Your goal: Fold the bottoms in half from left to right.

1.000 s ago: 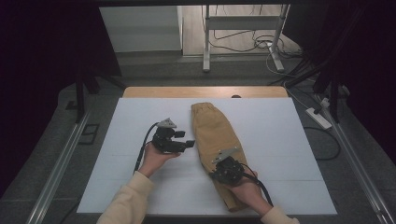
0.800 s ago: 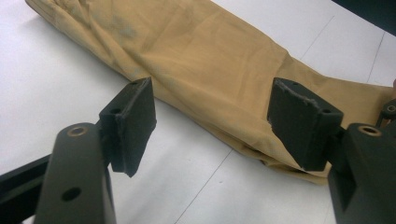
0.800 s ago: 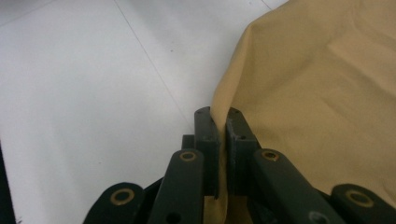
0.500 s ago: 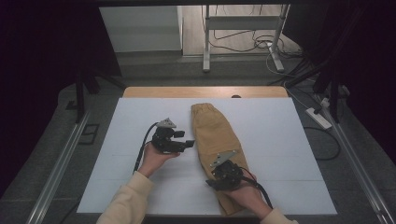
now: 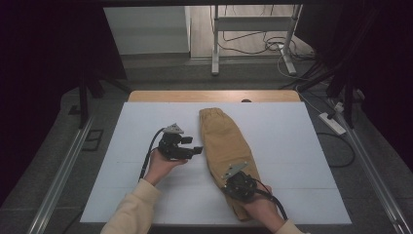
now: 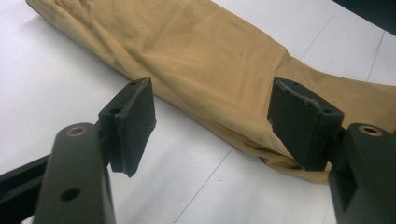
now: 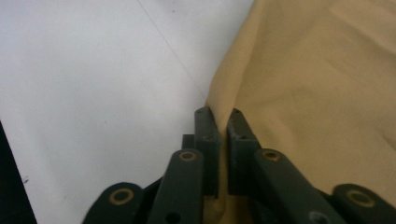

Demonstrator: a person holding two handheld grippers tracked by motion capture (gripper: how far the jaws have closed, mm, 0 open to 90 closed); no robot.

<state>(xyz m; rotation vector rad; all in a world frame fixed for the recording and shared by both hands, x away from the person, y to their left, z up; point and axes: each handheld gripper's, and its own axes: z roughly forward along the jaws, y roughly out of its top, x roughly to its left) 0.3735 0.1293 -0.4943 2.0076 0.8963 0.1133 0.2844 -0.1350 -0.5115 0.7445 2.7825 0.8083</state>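
Pinching tan trousers (image 7: 303, 93) edge, right gripper (image 7: 223, 122) (left gripper (image 6: 212, 109) jaws wide, empty).

Bright, evenly lit tabletop; dark surroundings; close-ups soft.

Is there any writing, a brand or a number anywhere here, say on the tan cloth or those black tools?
None can be read.
Tan cloth: plain, no label or print showing.
Left gripper and right gripper: bare black parts, no marking.
White table: only thin seam lines.
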